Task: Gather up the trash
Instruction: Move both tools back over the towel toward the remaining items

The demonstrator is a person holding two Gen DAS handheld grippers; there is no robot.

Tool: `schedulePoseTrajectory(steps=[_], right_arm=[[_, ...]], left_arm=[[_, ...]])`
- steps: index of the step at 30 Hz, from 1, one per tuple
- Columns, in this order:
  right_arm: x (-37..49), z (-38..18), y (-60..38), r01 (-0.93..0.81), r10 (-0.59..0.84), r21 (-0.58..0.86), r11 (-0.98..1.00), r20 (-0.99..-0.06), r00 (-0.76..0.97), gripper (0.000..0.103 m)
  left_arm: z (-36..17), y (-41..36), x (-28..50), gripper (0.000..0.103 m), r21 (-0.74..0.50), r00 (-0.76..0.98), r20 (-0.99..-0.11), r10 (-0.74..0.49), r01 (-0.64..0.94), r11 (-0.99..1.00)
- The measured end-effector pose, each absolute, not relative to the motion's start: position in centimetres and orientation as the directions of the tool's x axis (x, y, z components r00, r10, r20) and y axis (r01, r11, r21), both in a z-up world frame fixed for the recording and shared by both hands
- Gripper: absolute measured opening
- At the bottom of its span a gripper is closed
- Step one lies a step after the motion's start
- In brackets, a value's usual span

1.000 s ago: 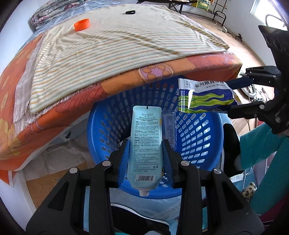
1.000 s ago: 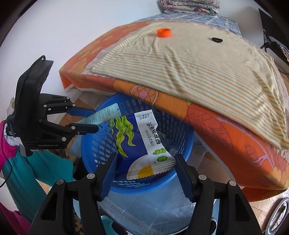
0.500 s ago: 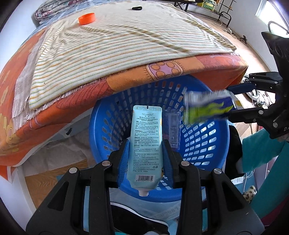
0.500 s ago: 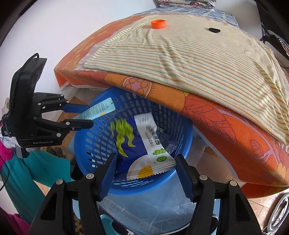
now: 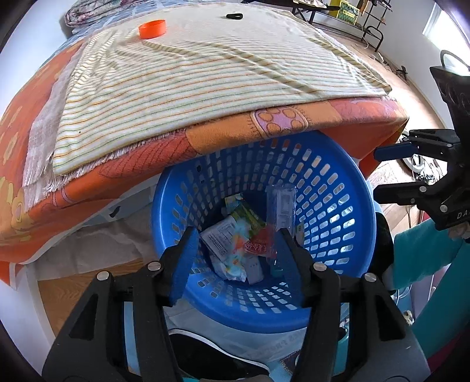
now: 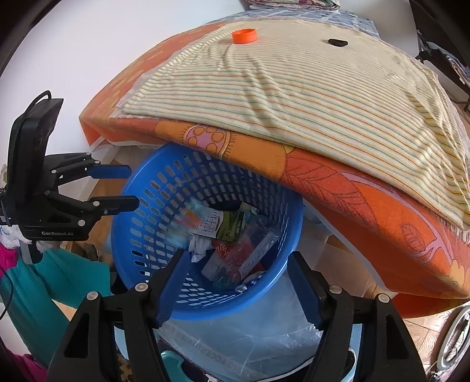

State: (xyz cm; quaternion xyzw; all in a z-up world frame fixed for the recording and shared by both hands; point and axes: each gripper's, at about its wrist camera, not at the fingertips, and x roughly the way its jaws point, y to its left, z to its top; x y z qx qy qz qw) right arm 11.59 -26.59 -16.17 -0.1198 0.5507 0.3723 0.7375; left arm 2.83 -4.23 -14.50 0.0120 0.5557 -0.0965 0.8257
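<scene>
Your left gripper [image 5: 235, 249] and right gripper [image 6: 238, 279] now gape wide, empty (tube and packet dropped) above the blue basket [image 5: 352, 293]; an orange cap [image 5: 152, 29] remains.

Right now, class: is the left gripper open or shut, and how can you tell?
Open. The left gripper has its blue pads spread wide with nothing between them; only the trash in the blue basket shows through the gap.

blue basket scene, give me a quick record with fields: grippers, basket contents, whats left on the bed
left gripper: open, holds nothing, over the basket
right gripper: open, holds nothing, over the basket
blue basket: on the floor, partly under the bed edge
contents: mixed wrappers and packets in the bottom
striped cloth: spread on the bed
orange cap: on the striped cloth
small black item: farther back on the cloth, too small to identify
</scene>
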Motion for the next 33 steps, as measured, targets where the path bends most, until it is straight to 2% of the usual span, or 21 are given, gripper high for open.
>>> schedulePoseTrajectory(steps=[10,22,33], right_arm=[[11.9,-15.6,-27.0,-0.663,0.418,0.222,0.715,-0.896,0.151,0.085],[12.4,-13.9,-26.9,-0.655,0.441,0.215,0.725,-0.875,0.200,0.088],[16.0,-10.8,-27.5,-0.607,0.482,0.230,0.761,-0.826,0.291,0.091]], left_arm=[[-14.3,-4.4,3.3,0.056,-0.088,0.371,-0.917,-0.145,0.168,0.982],[-12.4,-4.0,4.7,0.057,-0.110,0.421,-0.893,-0.161,0.142,0.984],[-9.6,-1.3,8.3,0.057,-0.159,0.496,-0.854,-0.155,0.035,0.987]])
